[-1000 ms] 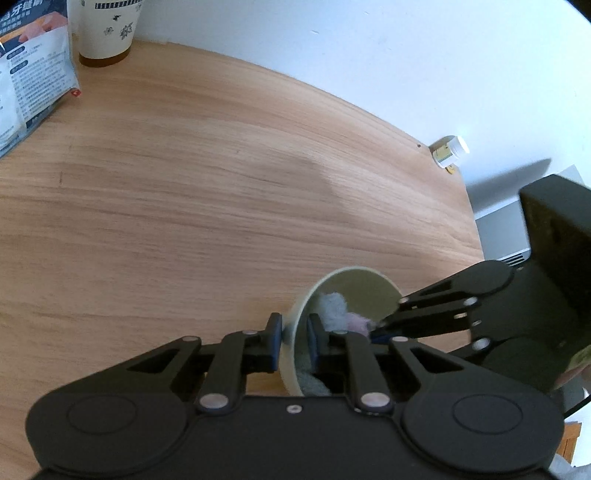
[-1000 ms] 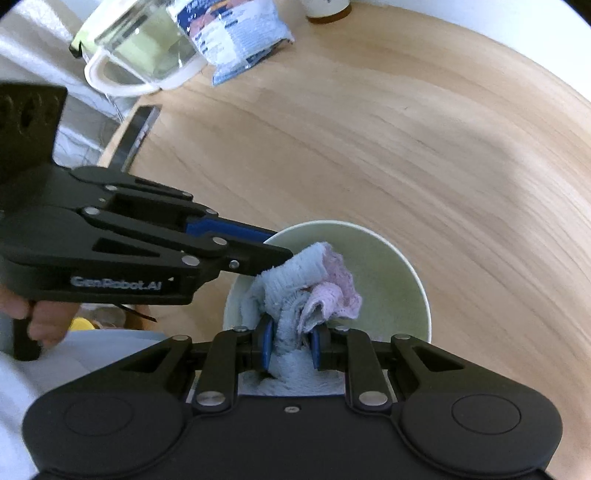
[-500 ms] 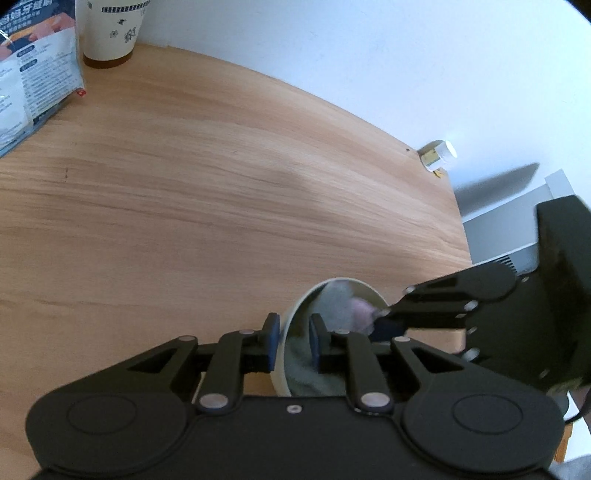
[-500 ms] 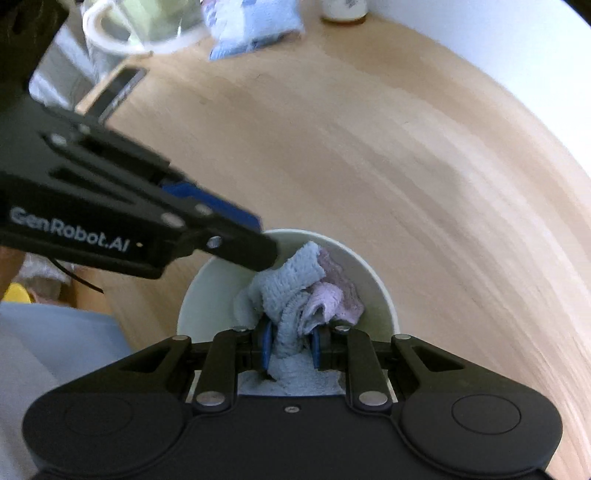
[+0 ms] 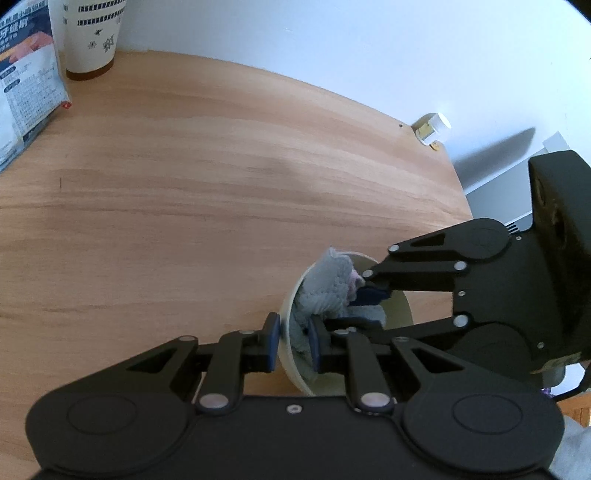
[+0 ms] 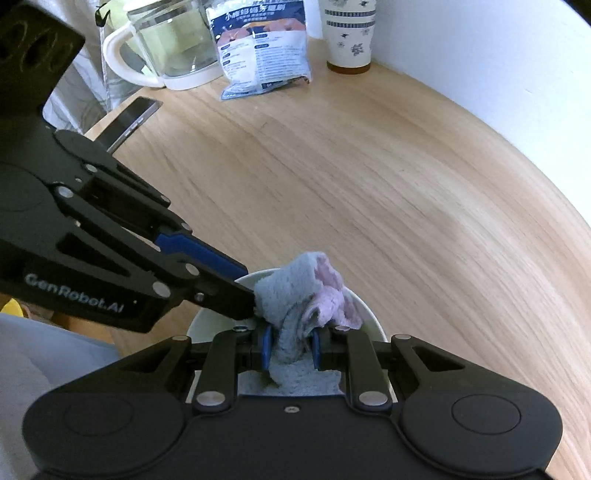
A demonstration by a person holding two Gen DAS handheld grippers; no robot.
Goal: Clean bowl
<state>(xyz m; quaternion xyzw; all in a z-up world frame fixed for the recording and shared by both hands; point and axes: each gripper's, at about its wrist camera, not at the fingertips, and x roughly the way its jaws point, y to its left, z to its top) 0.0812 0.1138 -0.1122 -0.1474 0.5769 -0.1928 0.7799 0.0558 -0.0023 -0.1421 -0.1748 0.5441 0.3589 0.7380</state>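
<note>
Nearest, the small pale cream round bowl (image 5: 400,314) sits close to the near edge of the light wooden table (image 5: 184,192), tipped a little on its side. The left gripper (image 5: 291,341) is clamped on its rim, one blue-padded finger outside the wall and the other inside. Stuffed in the bowl is a fluffy grey-blue terry cloth with a pink patch (image 6: 306,295), bunched and rumpled, its top rising above the rim (image 6: 369,314). The right gripper (image 6: 290,349) is closed narrowly on a fold of that cloth, the nap bulging between its blue pads and the loose end hanging back toward the gripper body. Both tools are matte black plastic with silver pivot pins.

Farther across the table the grain runs in long streaks. At the far left edge a dark flat slab with a glossy face (image 6: 129,122) lies partly over the edge. Beyond it stands a clear glass jug with a cream handle and base (image 6: 173,44); what it holds I cannot tell. Beside it leans a crinkled blue-and-white printed plastic packet (image 6: 264,48), then a white paper cup with a dark patterned band and small flower prints (image 6: 349,33) against the white wall. A small white-capped bottle (image 5: 432,127) lies at the far right corner.
</note>
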